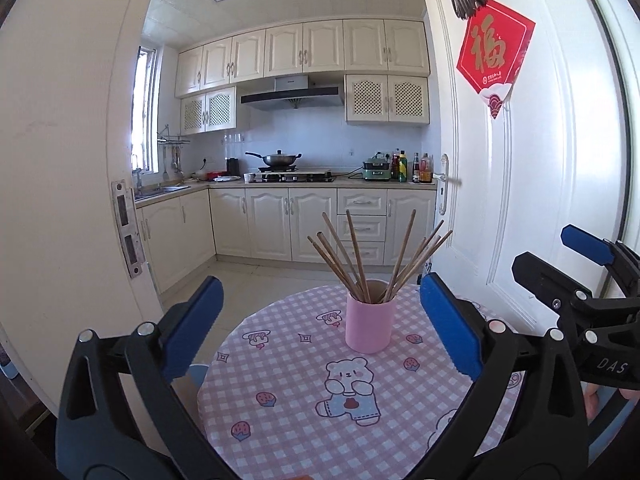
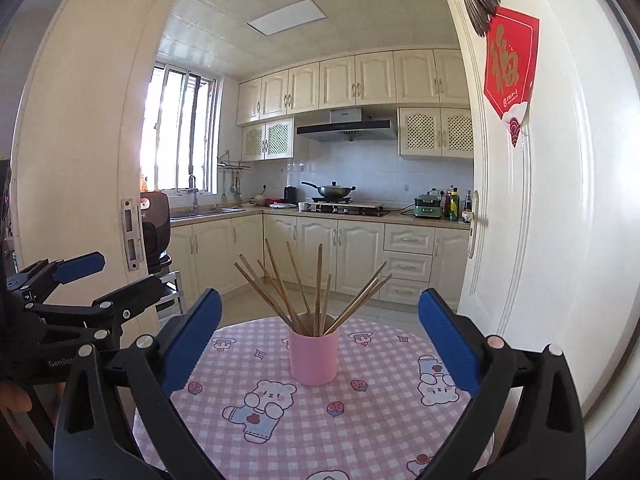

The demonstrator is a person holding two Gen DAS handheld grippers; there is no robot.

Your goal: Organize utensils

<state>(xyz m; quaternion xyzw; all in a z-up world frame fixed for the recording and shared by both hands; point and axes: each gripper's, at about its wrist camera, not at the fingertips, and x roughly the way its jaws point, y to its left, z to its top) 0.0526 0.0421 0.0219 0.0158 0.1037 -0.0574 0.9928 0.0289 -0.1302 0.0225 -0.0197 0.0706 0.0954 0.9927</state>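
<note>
A smooth pink cylindrical cup [image 1: 369, 327] stands upright toward the far side of the round surface [image 1: 288, 420], which is covered in a pink-and-white checked cloth printed with bears and strawberries. Brown wooden chopsticks [image 1: 362, 254] fan out of the cup. The left gripper [image 1: 320, 326], black with blue pads, has its jaws spread wide, nothing between them, the cup well beyond. The right gripper [image 2: 320, 342] is likewise spread wide and empty. White letters on the right gripper's body read "DAS"; the left's read "GenRo", the rest hidden. A red diamond paper sign [image 1: 495, 46] with a gold "福" hangs on the white door [image 1: 552, 184].
</note>
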